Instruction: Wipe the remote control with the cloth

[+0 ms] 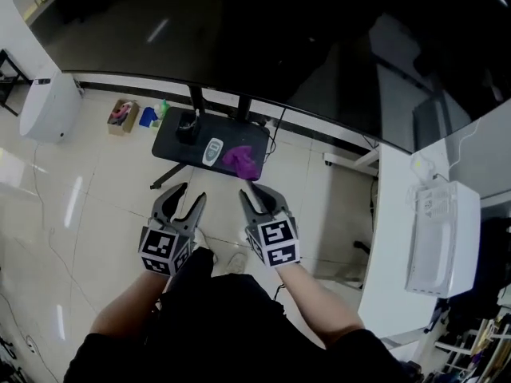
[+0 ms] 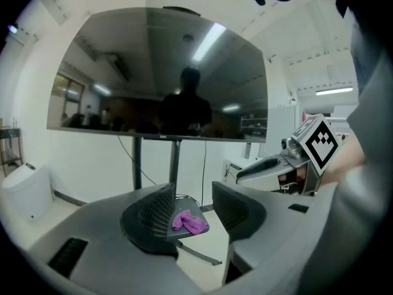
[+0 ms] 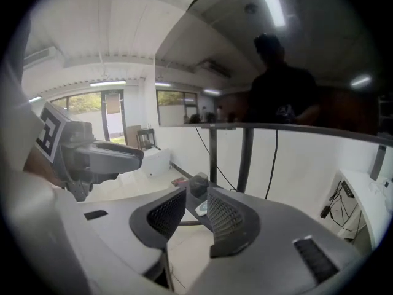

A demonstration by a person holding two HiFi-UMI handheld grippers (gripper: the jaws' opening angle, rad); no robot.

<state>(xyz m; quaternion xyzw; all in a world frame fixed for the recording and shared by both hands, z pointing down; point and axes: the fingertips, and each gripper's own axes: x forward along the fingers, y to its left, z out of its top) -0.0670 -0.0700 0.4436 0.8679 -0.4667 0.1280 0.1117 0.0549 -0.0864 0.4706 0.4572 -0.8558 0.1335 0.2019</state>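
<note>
A white remote control point(image 1: 212, 151) lies on a small black table point(image 1: 177, 144) under a big dark screen. A crumpled purple cloth point(image 1: 242, 160) lies to its right on the same table. Both grippers hang in the air well short of the table. My left gripper point(image 1: 188, 199) is open with nothing between its jaws. Beside it, my right gripper point(image 1: 258, 195) is open and empty too. In the left gripper view the cloth point(image 2: 190, 222) shows far off between the jaws. In the right gripper view the remote control point(image 3: 201, 209) shows far off between the jaws.
A black box point(image 1: 188, 126) stands at the table's back. A large screen point(image 1: 263, 30) on a stand rises behind it. A white bin point(image 1: 49, 106) and small items point(image 1: 123, 116) sit on the floor to the left. A white desk point(image 1: 407, 238) with a white device point(image 1: 441, 238) stands at the right.
</note>
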